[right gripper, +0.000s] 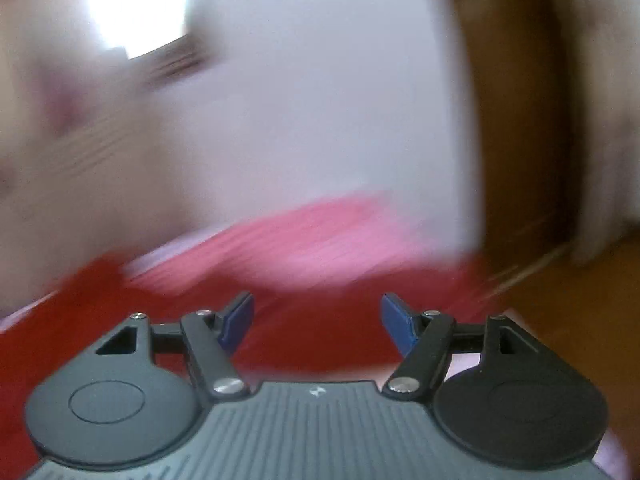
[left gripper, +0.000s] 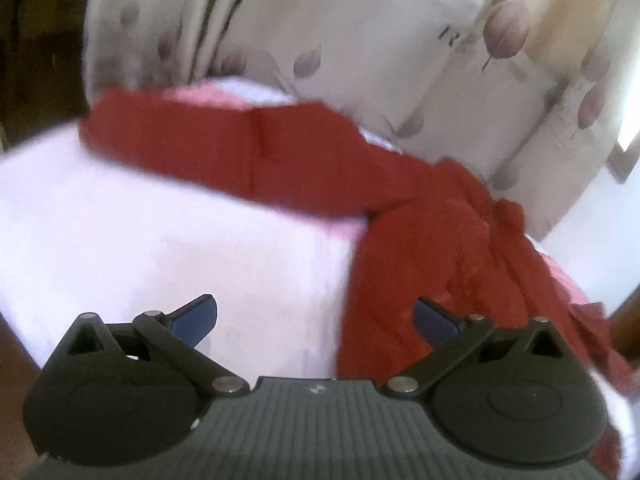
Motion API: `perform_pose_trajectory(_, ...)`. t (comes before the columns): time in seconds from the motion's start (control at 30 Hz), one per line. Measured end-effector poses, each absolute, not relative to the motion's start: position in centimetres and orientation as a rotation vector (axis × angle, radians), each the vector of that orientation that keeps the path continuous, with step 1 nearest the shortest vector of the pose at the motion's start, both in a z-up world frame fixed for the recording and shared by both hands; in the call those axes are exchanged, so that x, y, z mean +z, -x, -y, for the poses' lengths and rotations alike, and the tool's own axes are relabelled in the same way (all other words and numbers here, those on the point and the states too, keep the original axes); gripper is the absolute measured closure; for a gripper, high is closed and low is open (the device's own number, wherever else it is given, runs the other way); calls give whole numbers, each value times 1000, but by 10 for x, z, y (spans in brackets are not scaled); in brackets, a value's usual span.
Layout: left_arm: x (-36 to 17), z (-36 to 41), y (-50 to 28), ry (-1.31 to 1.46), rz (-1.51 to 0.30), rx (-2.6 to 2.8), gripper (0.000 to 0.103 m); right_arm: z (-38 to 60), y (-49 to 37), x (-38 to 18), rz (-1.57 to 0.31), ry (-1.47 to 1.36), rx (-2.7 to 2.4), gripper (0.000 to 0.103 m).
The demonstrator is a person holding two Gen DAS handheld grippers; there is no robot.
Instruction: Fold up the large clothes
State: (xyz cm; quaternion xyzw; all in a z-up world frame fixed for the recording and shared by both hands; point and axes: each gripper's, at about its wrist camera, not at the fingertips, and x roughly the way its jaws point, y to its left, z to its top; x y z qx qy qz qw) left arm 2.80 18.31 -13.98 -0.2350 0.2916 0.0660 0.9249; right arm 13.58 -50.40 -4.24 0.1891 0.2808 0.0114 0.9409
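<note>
Left gripper (left gripper: 314, 320), jaws wide and empty, hovers over a white bed (left gripper: 140, 240); the right gripper (right gripper: 316, 322) is parted, holding nothing. The red garment (left gripper: 280, 156) runs from ten o'clock to four o'clock, bunched at four, where a hasty pinch may catch several layers.

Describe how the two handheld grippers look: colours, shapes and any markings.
The left gripper and the right gripper look alike: a grey ribbed body with a small white mark at its front edge, two round black discs at the sides, black link arms with silver rivets, and jaws tipped with blue pads. No cables or sleeves show.
</note>
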Motion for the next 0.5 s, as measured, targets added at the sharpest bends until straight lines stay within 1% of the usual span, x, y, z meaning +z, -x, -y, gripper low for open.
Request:
perform_pose_trajectory(0.1,-148,-181,-25,529,-638,85,3,434,-90,-62,-694,-340,279,32)
perform_pose_trajectory(0.2,-152,-166,-22,471,-667,56,10,386,-63,-81,-806,-295,392,32)
perform_pose_trajectory(0.23,-154,-161,-22,454,-681,38,21,380,-60,-83,-825,-307,409,32)
perform_pose_trajectory(0.27,-156,-154,-22,433,-693,10,44,375,-55,-87,-832,-337,428,32)
perform_pose_trajectory(0.3,-159,-148,-21,408,-708,-22,52,371,-48,-90,-836,-344,436,41)
perform_pose_trajectory(0.33,-160,-145,-20,405,-718,-42,60,366,-44,-93,-826,-338,437,65)
perform_pose_trajectory(0.37,-160,-142,-18,402,-716,-31,66,369,-46,-96,-808,-334,439,73)
perform_pose_trajectory(0.4,-158,-140,-15,395,-713,-26,69,369,-49,-96,-799,-335,446,82)
perform_pose_trajectory(0.43,-156,-137,-12,385,-708,-26,75,370,-42,-96,-786,-332,456,90)
perform_pose_trajectory(0.47,-153,-135,-8,376,-704,-27,79,371,-43,-94,-768,-322,461,92)
perform_pose_trajectory(0.5,-150,-133,-3,368,-707,-32,80,375,-44,-91,-751,-319,458,94)
